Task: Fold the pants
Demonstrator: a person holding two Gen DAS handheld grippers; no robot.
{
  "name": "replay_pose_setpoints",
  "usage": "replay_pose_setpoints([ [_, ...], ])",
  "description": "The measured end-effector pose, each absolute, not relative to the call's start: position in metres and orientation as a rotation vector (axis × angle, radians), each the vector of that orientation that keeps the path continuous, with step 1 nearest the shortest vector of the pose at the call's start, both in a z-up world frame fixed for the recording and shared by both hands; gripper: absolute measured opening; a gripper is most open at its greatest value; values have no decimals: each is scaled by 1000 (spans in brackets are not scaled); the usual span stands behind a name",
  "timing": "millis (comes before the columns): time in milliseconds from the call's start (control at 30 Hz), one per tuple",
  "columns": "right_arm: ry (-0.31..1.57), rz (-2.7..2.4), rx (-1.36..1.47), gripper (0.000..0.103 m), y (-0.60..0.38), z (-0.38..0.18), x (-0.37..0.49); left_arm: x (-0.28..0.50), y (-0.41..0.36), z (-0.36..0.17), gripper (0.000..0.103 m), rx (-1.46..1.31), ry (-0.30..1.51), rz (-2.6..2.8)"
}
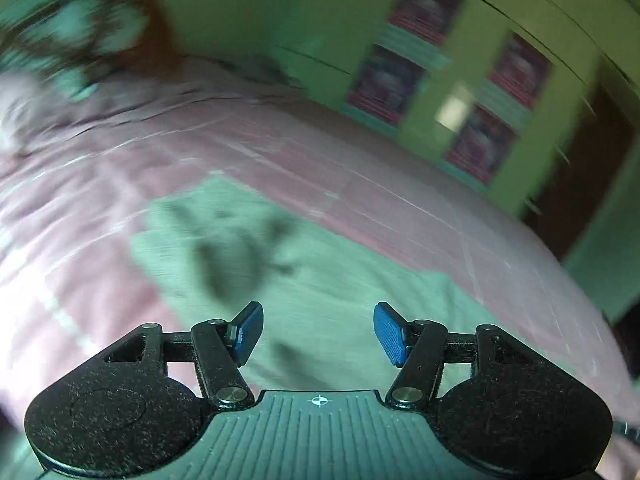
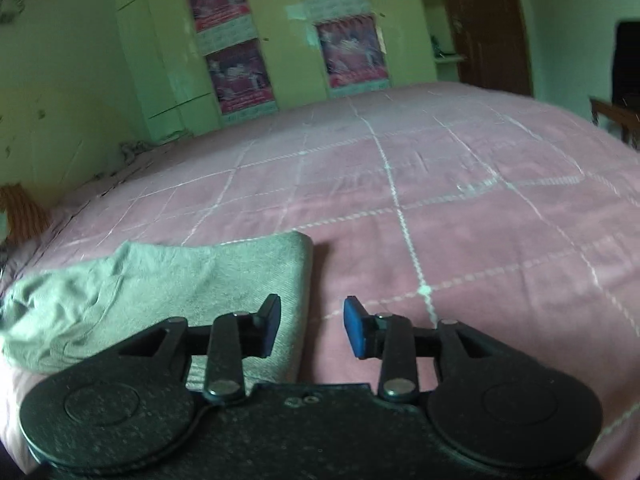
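Pants (image 2: 160, 292) lie beneath both forward-tilted, empty, parted grippers (image 1: 318, 332).

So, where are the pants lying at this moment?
The pants lie on the pink bedspread, low and left in the right wrist view, folded edge beside the right gripper, whose open jaws hold nothing.
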State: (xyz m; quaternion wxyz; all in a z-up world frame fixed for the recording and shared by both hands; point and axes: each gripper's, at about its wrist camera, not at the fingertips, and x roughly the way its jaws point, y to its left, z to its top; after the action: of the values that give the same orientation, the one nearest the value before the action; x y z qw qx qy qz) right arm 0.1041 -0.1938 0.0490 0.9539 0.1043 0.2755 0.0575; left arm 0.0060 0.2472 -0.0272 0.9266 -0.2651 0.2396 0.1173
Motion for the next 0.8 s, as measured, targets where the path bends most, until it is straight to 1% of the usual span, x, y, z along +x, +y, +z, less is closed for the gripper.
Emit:
replay_pose_setpoints([
  [133, 578, 117, 213, 37, -189, 42, 109, 9, 307, -73, 60, -785, 519, 268],
  [200, 588, 123, 192, 37, -185, 38, 109, 27, 323, -103, 60, -928, 521, 255],
  [267, 592, 124, 177, 36, -183, 37, 108, 40, 334, -122, 60, -998, 491, 221],
  [367, 591, 110, 191, 36, -186, 37, 109, 60, 353, -138, 60, -1091, 450, 177],
  [500, 604, 74, 234, 37, -192, 33, 111, 93, 363, -150, 60, -1132, 410, 131],
  [533, 608, 64, 248, 37, -194, 31, 112, 100, 363, -151, 58, -1116, 419, 119],
  [567, 611, 55, 263, 38, -196, 30, 113, 105, 361, -149, 36, -1083, 441, 140],
  [600, 616, 50, 280, 38, -198, 28, 113, 103, 359, -146, 34, -1103, 414, 146],
  [633, 623, 45, 295, 38, -200, 27, 113, 92, 357, -136, 34, -1106, 315, 81],
  [667, 628, 39, 299, 38, -201, 26, 114, 87, 351, -126, 34, -1030, 274, 52],
  [700, 627, 35, 303, 38, -203, 27, 113, 86, 348, -123, 34, -981, 296, 66],
  [767, 604, 36, 316, 38, -206, 32, 109, 99, 361, -146, 36, -1037, 459, 150],
  [800, 595, 31, 326, 38, -208, 32, 108, 102, 365, -155, 36, -1062, 468, 137],
])
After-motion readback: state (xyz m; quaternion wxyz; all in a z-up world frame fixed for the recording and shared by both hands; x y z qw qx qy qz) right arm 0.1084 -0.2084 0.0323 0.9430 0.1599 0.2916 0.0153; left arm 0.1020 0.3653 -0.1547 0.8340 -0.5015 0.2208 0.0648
